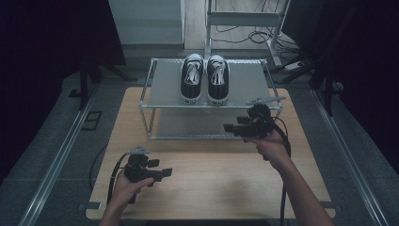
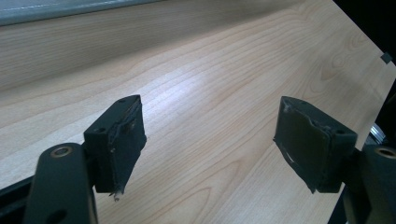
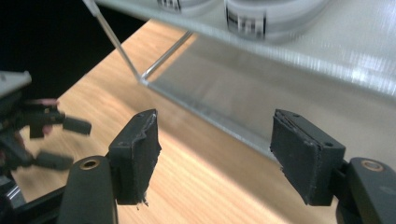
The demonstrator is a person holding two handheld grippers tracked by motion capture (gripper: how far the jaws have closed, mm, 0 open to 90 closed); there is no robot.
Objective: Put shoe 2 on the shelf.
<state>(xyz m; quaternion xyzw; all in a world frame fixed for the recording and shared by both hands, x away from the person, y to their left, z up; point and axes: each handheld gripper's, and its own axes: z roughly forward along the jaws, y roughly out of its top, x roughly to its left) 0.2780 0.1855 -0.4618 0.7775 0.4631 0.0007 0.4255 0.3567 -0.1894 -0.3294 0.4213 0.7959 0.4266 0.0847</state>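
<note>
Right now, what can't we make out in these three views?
- Sneakers, right gripper view: cut off by the top edge and blurred, heel rims alone show.
- Rack's lower shelf, high view: its rear part is hidden under the top shelf.
- Left claw, right gripper view: blurred, partly cut by the left edge.
- Heel labels: too small to read.

I see two black sneakers, the left shoe (image 1: 192, 77) and the right shoe (image 1: 218, 78), with white laces and white soles. They stand upright side by side, nearly touching, toes pointing toward me, on the top shelf of the rack (image 1: 160, 89). They sit about mid-width on that shelf, near its front edge. In the right gripper view their white toe rims (image 3: 261, 14) show blurred.
</note>
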